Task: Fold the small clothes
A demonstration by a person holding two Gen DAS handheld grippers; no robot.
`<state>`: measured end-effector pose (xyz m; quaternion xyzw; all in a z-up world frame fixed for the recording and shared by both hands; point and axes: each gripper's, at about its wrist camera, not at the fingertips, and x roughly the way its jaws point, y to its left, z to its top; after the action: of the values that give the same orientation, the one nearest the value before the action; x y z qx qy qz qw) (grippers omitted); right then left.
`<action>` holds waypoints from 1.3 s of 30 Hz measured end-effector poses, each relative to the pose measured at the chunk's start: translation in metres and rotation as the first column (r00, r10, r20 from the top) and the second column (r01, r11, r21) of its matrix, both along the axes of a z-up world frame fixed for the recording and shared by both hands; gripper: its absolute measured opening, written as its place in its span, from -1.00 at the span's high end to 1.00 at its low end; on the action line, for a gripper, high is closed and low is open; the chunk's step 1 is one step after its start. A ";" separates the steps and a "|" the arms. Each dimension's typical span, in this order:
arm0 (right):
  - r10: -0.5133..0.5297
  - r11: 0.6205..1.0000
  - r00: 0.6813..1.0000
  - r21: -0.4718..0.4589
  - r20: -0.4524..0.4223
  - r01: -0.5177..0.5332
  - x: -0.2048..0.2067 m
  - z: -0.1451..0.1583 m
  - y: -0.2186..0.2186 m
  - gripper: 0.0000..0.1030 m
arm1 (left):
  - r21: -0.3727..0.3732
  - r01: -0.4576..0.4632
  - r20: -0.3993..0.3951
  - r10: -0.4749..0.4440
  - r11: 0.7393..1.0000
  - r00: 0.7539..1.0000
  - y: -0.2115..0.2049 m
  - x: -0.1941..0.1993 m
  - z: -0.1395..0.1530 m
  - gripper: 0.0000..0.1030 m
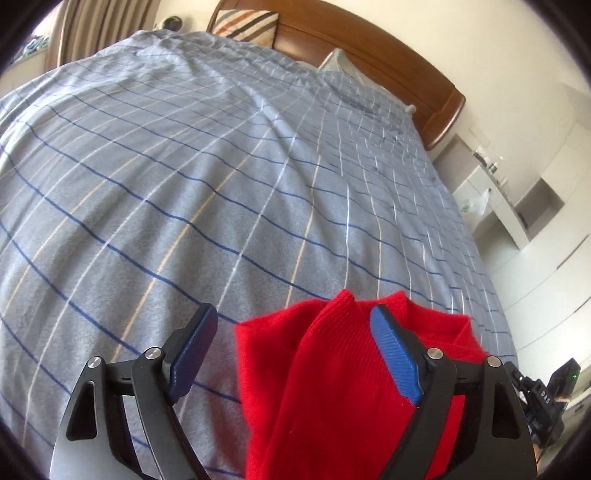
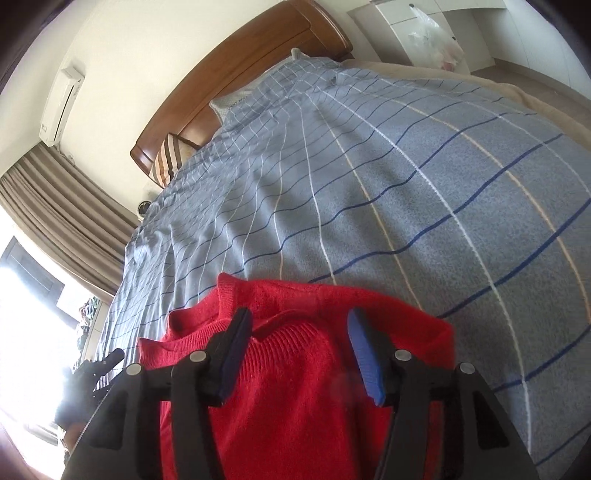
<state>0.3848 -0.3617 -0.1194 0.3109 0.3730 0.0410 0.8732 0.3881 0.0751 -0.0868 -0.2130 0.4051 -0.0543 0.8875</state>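
Note:
A red knitted garment [image 1: 332, 387] lies bunched on the blue checked bedspread [image 1: 221, 166], with a ribbed band running up its middle. My left gripper [image 1: 293, 314] stands open above it: its right finger is over the red knit, its left finger over bare bedspread, and neither pad presses the cloth. The right wrist view shows the same red garment [image 2: 295, 398] with its ribbed edge [image 2: 284, 336] between the jaws. My right gripper [image 2: 301, 317] is open about halfway, with both pads clear of the knit. Each view catches the other gripper at its edge, the right gripper [image 1: 546, 398] and the left gripper [image 2: 99, 369].
The bedspread [image 2: 406, 184] stretches far ahead to a wooden headboard [image 1: 369, 48] with a striped pillow [image 1: 247, 22] and a pale pillow [image 1: 340, 59]. White cabinets [image 1: 535, 192] stand beside the bed. Curtains [image 2: 62, 206] and a bright window [image 2: 22, 314] line the other side.

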 end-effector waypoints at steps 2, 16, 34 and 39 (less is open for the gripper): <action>0.023 0.999 1.000 -0.033 0.020 -0.023 -0.014 0.011 0.001 -0.05 | 0.007 0.015 0.005 -0.015 1.000 1.000 0.005 -0.015 0.005 -0.68; 0.284 0.890 0.957 -0.389 0.060 -0.239 -0.207 0.021 0.074 -0.37 | 0.315 0.166 0.010 -0.178 0.934 0.984 0.002 -0.202 -0.022 -0.83; 0.218 0.906 0.974 -0.383 0.054 -0.182 -0.226 -0.039 0.076 -0.44 | 0.408 0.074 0.062 -0.109 0.910 0.992 0.000 -0.207 -0.029 -0.97; 0.213 0.902 0.976 -0.395 0.053 -0.175 -0.226 -0.039 0.079 -0.44 | 0.391 0.061 0.008 -0.069 0.918 0.998 0.009 -0.185 -0.045 -0.99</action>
<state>0.1591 -0.2823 -0.1579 0.0908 0.3608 0.0681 0.9257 0.2036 0.0838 -0.1323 -0.0175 0.4051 -0.0043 0.9141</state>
